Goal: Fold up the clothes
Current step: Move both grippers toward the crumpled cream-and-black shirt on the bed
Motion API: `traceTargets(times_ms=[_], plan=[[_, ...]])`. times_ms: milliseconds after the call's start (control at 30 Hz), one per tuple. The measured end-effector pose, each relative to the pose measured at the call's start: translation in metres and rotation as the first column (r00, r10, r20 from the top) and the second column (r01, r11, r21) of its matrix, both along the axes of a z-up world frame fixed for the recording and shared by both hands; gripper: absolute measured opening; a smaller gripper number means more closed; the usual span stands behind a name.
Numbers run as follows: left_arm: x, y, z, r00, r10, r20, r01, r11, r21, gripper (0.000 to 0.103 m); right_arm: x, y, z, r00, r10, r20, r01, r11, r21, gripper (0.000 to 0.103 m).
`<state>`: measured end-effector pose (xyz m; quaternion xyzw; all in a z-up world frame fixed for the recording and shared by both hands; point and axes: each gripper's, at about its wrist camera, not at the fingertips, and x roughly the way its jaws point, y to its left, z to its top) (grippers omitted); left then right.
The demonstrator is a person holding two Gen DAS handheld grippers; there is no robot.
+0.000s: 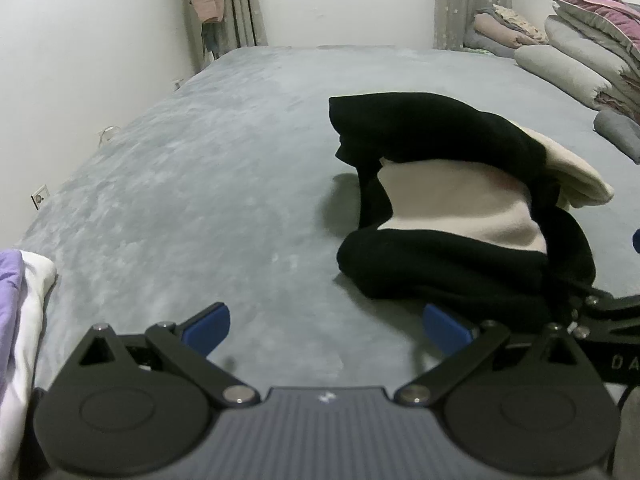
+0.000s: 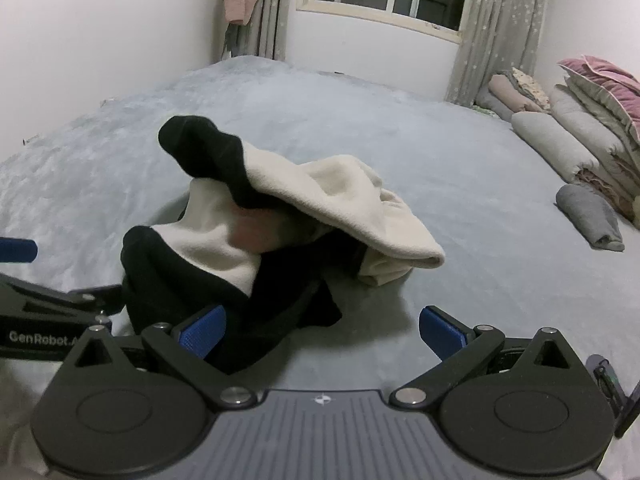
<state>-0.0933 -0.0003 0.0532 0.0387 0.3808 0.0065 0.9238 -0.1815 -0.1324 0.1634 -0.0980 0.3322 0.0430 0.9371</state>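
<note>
Left wrist view. Left gripper (image 1: 326, 330) low over the grey bed (image 1: 200, 168), jaws spread wide, nothing between the blue pads (image 1: 208, 330). Garment (image 1: 452, 208), black with cream panels, lies crumpled in a heap ahead and to the right, near the right pad but apart from it as far as I can tell. Part of the other tool's black frame shows at the right edge, against the heap's near corner. White and purple cloth (image 1: 20, 308) at the left edge. Folded bedding (image 1: 588, 52) stacked far right by the wall.

Right wrist view. Right gripper (image 2: 322, 330) also wide open and holding nothing. Garment (image 2: 256, 232) sits ahead and left; its black near edge is just behind the left pad (image 2: 202, 336), contact uncertain. A cream flap drapes over the top and out to the right; a black lobe sticks up at the far left. Grey roll (image 2: 592, 216) well apart, far right, beside the bedding (image 2: 592, 120).

Step, as judged: the start of the fold. The piece is still bunched, no flat layer or clean crease visible.

Next move calls for each gripper to find a separate edge or corner, close on a single layer, then draw apart to spread the piece flat on the bed. Risk: pinching several layers in the heap at once.
</note>
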Motion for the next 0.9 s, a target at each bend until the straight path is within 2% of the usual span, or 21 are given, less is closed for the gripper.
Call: traceTargets(times_ms=[900], plan=[[0.0081,0.0088,-0.0045,0.999,0.018,-0.029,-0.019,0.999,-0.048,0.103,0.0023,0.0014,-0.0038,1.0,0.026,0.003,-0.026,1.0,-0.007,0.103]])
